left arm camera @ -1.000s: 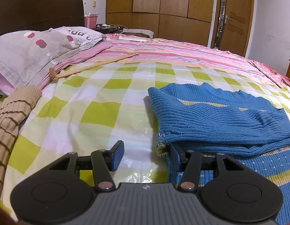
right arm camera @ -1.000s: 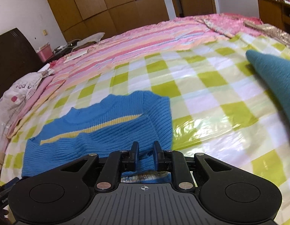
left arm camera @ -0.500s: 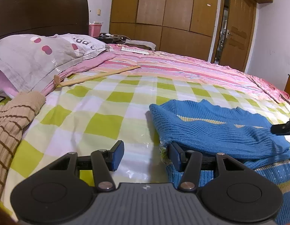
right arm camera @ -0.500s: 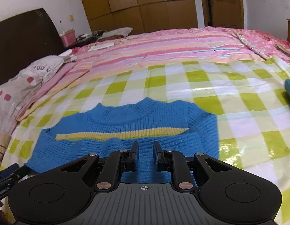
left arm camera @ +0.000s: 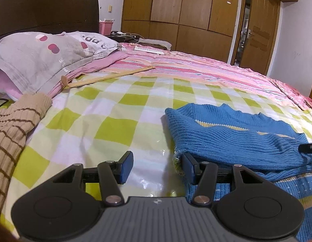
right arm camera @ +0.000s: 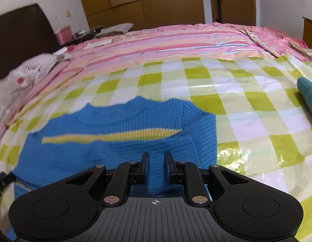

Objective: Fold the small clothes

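A blue sweater (right arm camera: 119, 141) with 1 yellow stripe (right arm camera: 111, 136) across its chest lies on a green-and-white checked sheet (left arm camera: 115, 129) spread over the bed, its neck toward the far side and its near part folded into layers. The left gripper (left arm camera: 157, 167) sits low at the sweater's left edge with its jaws spread wide; the right blue pad (left arm camera: 189, 168) is tucked against the frayed edge under the folded layer, while the left pad (left arm camera: 126, 166) stands over bare sheet, so nothing is pinched. The right gripper (right arm camera: 157, 166) hangs over the middle of the sweater's near part, its 2 fingers (right arm camera: 145, 168) close together with a narrow gap; blue knit shows in that gap, but I cannot tell whether the fingers grip cloth or only hover above it. In the left view its dark tip (left arm camera: 308, 147) shows at the right edge, on the folded layer. A tan striped garment (left arm camera: 13, 129) lies at the sheet's left side, a teal garment (right arm camera: 309, 96) at its right. Beyond the sheet is a pink striped quilt (right arm camera: 176, 40), with a grey pillow (left arm camera: 41, 56) and a thin wooden stick (left arm camera: 107, 76) toward the headboard (left arm camera: 45, 6). Wooden wardrobes (left arm camera: 186, 10) line the far wall.
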### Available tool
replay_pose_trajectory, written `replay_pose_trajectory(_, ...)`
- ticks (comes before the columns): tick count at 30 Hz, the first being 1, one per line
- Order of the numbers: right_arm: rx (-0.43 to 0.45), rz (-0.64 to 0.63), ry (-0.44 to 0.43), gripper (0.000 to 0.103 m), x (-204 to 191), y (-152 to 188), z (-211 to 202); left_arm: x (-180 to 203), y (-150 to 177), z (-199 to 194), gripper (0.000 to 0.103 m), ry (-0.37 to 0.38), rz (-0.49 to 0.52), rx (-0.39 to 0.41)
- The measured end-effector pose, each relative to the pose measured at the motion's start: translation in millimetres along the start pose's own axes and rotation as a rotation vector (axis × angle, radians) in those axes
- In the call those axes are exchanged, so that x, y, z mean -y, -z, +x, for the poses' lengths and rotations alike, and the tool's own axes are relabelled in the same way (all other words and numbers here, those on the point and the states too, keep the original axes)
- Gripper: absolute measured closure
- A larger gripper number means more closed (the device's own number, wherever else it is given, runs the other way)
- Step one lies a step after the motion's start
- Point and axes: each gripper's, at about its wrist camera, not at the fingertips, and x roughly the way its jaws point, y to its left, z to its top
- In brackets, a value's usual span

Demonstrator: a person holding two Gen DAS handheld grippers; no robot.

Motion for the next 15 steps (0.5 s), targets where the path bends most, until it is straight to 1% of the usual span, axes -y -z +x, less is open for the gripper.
replay_pose_trajectory(2, -0.024, -0.005, 0.021, 0.087, 0.4, 2.7, 4.8, 0.0, 0.6, 2.4, 0.045, -0.003, 0.004, -0.021)
replay_pose_trajectory(5, -0.022, 0.011, 0.022, 0.087, 2.2, 2.9, 4.0, 1.1, 3.1, 9.8, 0.044, -0.028, 0.019, -0.069)
replay_pose_trajectory(10, -0.005, -0.002, 0.008, 0.086, 0.7, 8.0, -15.8, -2.4, 2.9, 8.0, 0.044, -0.014, 0.0, -0.068)
replay_pose_trajectory(12, -0.019, 0.003, -0.003, 0.086, 3.2, 15.0, -21.4, -2.3, 3.5, 7.9, 0.044, -0.01, -0.001, -0.074)
replay_pose_trajectory(15, -0.055, -0.004, 0.011, 0.087, 9.3, 27.5, -23.7, -0.2, 5.7, 7.3, 0.043, -0.023, 0.019, -0.08)
